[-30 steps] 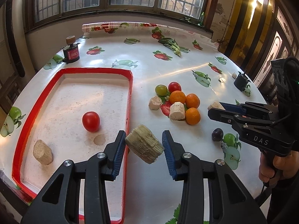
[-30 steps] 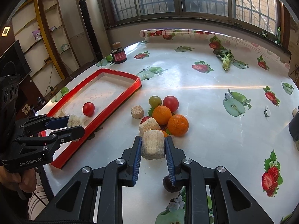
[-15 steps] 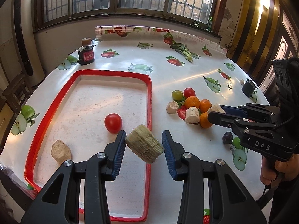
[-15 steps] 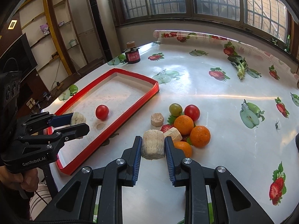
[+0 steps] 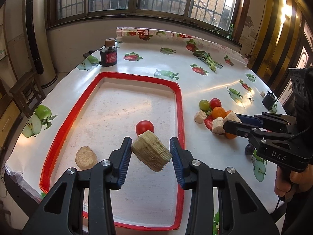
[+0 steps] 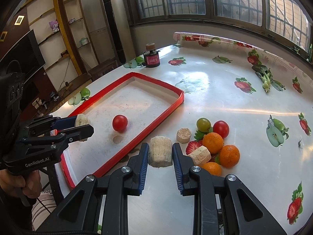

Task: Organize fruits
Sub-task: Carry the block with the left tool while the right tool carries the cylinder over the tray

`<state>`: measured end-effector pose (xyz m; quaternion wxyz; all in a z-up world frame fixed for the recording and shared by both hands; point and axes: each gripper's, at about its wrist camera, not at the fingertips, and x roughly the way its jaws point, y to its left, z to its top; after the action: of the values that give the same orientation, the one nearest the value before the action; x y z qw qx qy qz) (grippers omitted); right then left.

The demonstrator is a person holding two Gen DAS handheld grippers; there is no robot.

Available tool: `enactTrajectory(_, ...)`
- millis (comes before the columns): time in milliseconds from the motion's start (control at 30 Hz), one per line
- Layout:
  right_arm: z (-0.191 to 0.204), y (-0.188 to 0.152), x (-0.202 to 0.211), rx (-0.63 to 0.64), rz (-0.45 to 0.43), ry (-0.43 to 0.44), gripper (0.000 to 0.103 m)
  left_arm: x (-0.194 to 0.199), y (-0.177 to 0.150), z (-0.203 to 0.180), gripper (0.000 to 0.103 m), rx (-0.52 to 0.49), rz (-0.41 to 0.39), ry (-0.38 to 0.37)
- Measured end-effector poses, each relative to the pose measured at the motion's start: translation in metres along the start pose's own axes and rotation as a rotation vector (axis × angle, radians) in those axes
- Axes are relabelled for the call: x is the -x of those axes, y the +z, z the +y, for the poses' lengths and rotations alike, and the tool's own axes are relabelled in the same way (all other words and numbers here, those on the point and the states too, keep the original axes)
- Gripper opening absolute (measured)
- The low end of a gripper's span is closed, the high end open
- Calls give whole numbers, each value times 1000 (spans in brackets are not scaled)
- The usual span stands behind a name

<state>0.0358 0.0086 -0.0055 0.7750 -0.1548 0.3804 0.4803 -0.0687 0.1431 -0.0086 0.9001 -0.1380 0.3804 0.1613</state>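
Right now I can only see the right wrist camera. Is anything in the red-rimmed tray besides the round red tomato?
Observer: Yes. A tan round fibrous chunk lies on the floor of the red-rimmed tray, near its closer corner. The left gripper hides it from you.
Operator: Is there any fruit I can't see?
Observer: A dark purple plum sits on the fruit-print tablecloth, too close under your camera to show.
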Motion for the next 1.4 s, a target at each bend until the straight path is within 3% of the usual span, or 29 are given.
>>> enactTrajectory(467,16,23,-20,22,1,44,25,-3,9,30,38,42,-4,34)
enactTrajectory(833,26,54,-61,32,27,78,25,-15,29,69,38,102,-4,64)
enactTrajectory(1100,27,75,-99,34,63,82,25,-48,39,80,38,109,54,74)
enactTrajectory(1400,30,75,-132,58,121,76,25,-75,29,89,38,142,131,78)
